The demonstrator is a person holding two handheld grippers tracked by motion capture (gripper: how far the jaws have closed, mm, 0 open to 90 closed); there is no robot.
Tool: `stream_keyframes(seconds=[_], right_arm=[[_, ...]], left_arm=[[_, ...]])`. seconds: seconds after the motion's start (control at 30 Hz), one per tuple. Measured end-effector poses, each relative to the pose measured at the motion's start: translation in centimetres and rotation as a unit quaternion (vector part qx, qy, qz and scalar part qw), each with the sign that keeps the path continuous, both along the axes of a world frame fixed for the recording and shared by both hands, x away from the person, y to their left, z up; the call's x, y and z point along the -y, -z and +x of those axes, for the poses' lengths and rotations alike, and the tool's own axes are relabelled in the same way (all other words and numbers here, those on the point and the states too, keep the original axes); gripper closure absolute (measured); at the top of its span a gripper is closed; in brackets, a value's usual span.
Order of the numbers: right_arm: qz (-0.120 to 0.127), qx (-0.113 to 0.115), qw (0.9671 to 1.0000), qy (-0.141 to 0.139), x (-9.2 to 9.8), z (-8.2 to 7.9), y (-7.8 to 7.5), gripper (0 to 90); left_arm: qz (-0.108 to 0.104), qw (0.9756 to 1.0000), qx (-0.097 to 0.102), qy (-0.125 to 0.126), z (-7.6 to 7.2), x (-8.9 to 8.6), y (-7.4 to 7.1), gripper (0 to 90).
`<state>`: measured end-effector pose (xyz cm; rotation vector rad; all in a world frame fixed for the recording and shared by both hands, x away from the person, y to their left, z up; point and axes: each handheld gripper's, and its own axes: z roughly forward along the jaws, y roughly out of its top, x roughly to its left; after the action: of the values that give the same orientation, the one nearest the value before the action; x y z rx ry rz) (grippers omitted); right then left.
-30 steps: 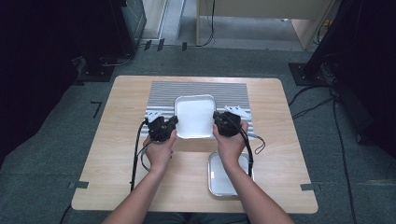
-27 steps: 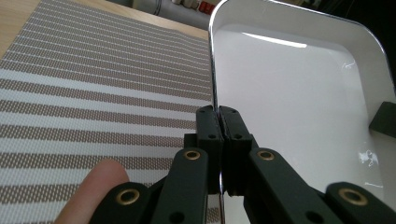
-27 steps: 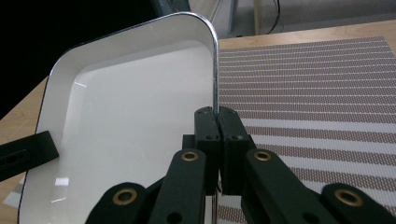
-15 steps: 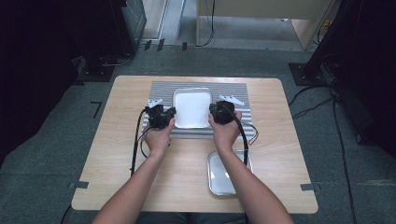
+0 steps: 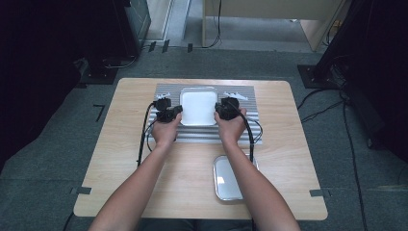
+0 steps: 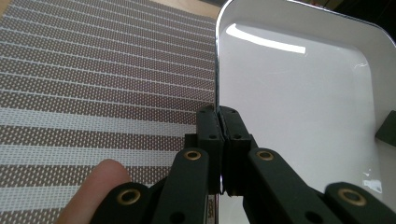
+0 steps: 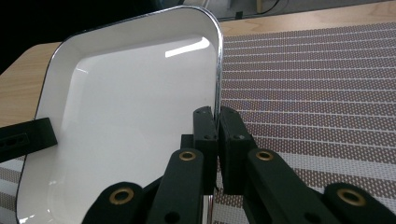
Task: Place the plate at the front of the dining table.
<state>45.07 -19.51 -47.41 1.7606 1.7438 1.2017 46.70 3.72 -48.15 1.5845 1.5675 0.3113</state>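
Tray [image 5: 198,107], clamped by its side rims in left gripper [image 5: 169,114] and right gripper [image 5: 226,109], had been carried farther up the mat [image 5: 204,134] from a second earlier, nearing its far edge, set-down likely next

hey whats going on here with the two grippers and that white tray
A person holds a black two-jaw gripper in each hand. The left gripper is shut on the left rim of a white rectangular enamel tray with a dark edge, and the right gripper is shut on its right rim. The tray is over a grey striped woven placemat on the light wooden table. A second, silver metal tray lies nearer the person, untouched.
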Motion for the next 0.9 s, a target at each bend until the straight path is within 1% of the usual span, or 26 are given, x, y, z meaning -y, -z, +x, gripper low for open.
stream_keyframes(seconds=[0.07, 0.13, 0.2, 0.23, 0.27, 0.33, 0.4, 0.47, 0.57, 0.67, 0.73, 0.8, 0.87, 0.9], right_arm=[[0.007, -0.006, 1.0000, 0.001, 0.1, 0.5, 0.2, 88.4], [0.000, -0.011, 0.9999, -0.001, -0.1, 1.0, 0.5, 88.1], [-0.006, -0.018, 0.9998, -0.004, -0.1, 1.5, 0.8, 88.0], [-0.004, -0.021, 0.9998, -0.004, -0.1, 1.7, 1.0, 88.0], [0.001, -0.026, 0.9997, -0.004, 0.1, 1.9, 1.3, 88.3], [0.015, -0.040, 0.9991, -0.001, 0.2, 2.3, 1.8, 88.4], [0.026, -0.047, 0.9986, 0.000, 0.2, 2.6, 2.4, 88.2], [0.024, -0.045, 0.9987, 0.001, 0.3, 2.8, 2.8, 87.9], [0.034, -0.050, 0.9981, 0.006, 0.3, 3.0, 3.0, 87.8], [0.031, -0.051, 0.9982, 0.006, 0.4, 3.1, 3.1, 87.3], [0.026, -0.051, 0.9983, 0.005, 0.5, 3.2, 3.1, 86.8], [0.029, -0.055, 0.9980, 0.006, 0.6, 3.2, 3.2, 86.5], [0.028, -0.058, 0.9979, 0.009, 0.7, 3.3, 3.3, 86.0], [0.026, -0.060, 0.9978, 0.009, 0.8, 3.3, 3.4, 85.8]], left_arm=[[0.003, 1.0000, -0.006, -0.001, 0.5, 0.0, 0.2, 89.6], [0.005, 0.9999, -0.016, -0.002, 1.0, 0.0, 0.6, 89.5], [0.009, 0.9998, -0.016, -0.003, 1.3, 0.1, 0.9, 89.4], [0.011, 0.9998, -0.018, -0.003, 1.4, 0.2, 1.1, 89.5], [0.017, 0.9996, -0.025, 0.001, 1.6, 0.2, 1.2, 89.4], [0.025, 0.9993, -0.027, 0.003, 1.9, 0.2, 1.4, 89.4], [0.024, 0.9991, -0.034, 0.002, 2.3, 0.2, 1.5, 89.7], [0.023, 0.9989, -0.040, 0.000, 2.6, 0.2, 1.6, 89.8], [0.029, 0.9987, -0.042, 0.001, 2.8, 0.4, 1.6, 89.7], [0.036, 0.9984, -0.043, 0.003, 3.1, 0.6, 1.5, 89.5], [0.040, 0.9981, -0.047, 0.005, 3.2, 0.8, 1.4, 89.5], [0.040, 0.9977, -0.055, 0.007, 3.5, 0.8, 1.4, 89.5], [0.034, 0.9969, -0.070, 0.012, 3.7, 0.9, 1.6, 89.3], [0.035, 0.9963, -0.077, 0.015, 3.7, 1.0, 1.7, 89.1]])
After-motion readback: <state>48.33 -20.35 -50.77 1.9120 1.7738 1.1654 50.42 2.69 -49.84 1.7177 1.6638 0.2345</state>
